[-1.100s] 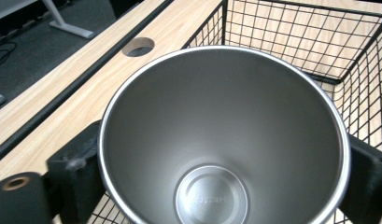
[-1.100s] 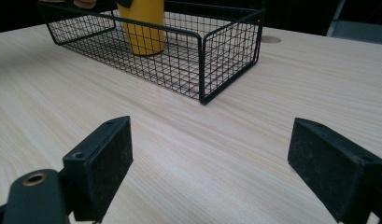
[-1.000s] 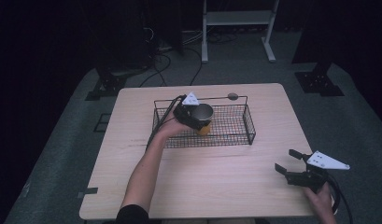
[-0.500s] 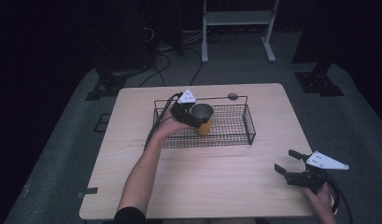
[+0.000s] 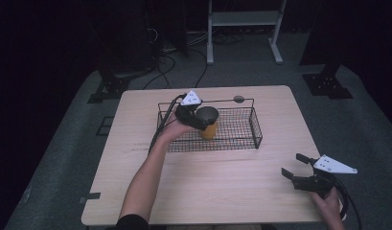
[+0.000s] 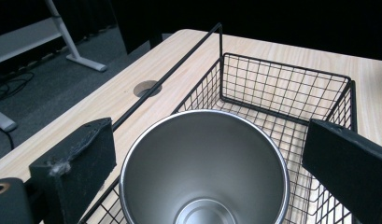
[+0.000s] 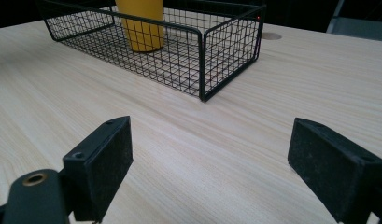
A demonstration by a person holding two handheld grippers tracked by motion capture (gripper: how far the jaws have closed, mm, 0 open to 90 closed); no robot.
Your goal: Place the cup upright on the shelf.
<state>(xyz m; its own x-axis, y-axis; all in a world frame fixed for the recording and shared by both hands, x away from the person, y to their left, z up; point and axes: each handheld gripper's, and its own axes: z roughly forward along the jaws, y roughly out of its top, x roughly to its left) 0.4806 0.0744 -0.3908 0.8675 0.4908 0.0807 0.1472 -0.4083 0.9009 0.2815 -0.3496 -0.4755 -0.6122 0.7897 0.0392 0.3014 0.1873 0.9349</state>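
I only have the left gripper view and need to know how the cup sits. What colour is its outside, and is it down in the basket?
Observer: The cup is yellow outside, and the right gripper view shows its base standing on the floor of the wire basket.
Operator: Where is the other gripper?
Observer: The right gripper hangs over the near right corner of the table, apart from the basket.
Operator: Is it holding anything?
Observer: No, its jaws stand wide apart with bare tabletop between them.

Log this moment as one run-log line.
left claw: open around cup | cup: upright in basket | right claw: open, idle
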